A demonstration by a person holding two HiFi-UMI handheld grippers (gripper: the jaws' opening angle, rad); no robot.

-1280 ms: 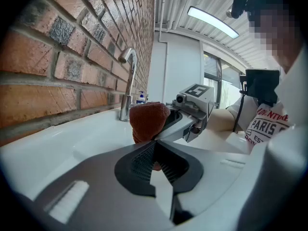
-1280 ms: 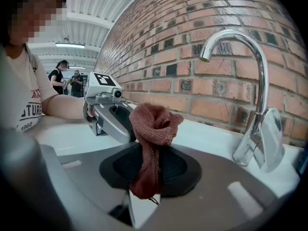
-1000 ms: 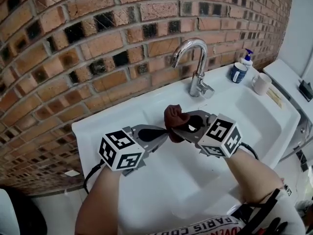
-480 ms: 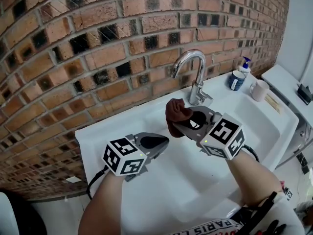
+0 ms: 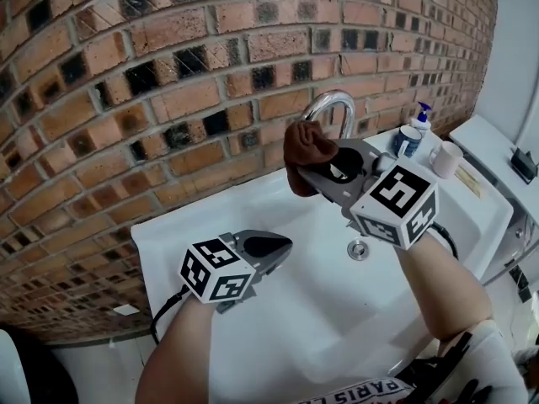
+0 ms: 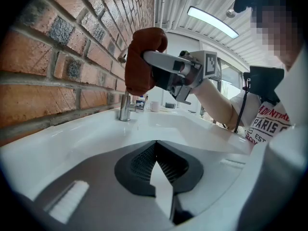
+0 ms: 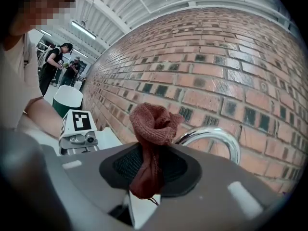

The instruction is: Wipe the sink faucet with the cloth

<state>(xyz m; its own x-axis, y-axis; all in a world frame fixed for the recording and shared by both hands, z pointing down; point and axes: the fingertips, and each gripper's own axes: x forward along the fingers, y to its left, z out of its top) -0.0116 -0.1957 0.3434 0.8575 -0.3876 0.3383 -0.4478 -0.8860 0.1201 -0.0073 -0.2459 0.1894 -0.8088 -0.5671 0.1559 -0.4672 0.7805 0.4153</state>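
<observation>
A chrome curved faucet [image 5: 335, 104] rises at the back of the white sink [image 5: 278, 284]. My right gripper [image 5: 313, 168] is shut on a reddish-brown cloth [image 5: 306, 151], held high, right in front of the faucet's arch. In the right gripper view the cloth [image 7: 153, 124] bunches out of the jaws just left of the faucet's arch [image 7: 211, 137]. My left gripper [image 5: 274, 244] hangs low over the sink basin, shut and empty. In the left gripper view the cloth [image 6: 142, 57] and the right gripper [image 6: 149, 57] appear ahead and above, with the faucet's base [image 6: 125, 113] beyond.
A brick wall [image 5: 168, 66] stands close behind the sink. A blue cup [image 5: 407, 140], a soap pump bottle [image 5: 421, 116] and a white mug [image 5: 445, 159] sit at the sink's far right. The drain [image 5: 359, 250] lies in the basin.
My right gripper has risen with the cloth from low over the basin up to the faucet's arch. The left gripper has let go of the cloth and stayed low.
</observation>
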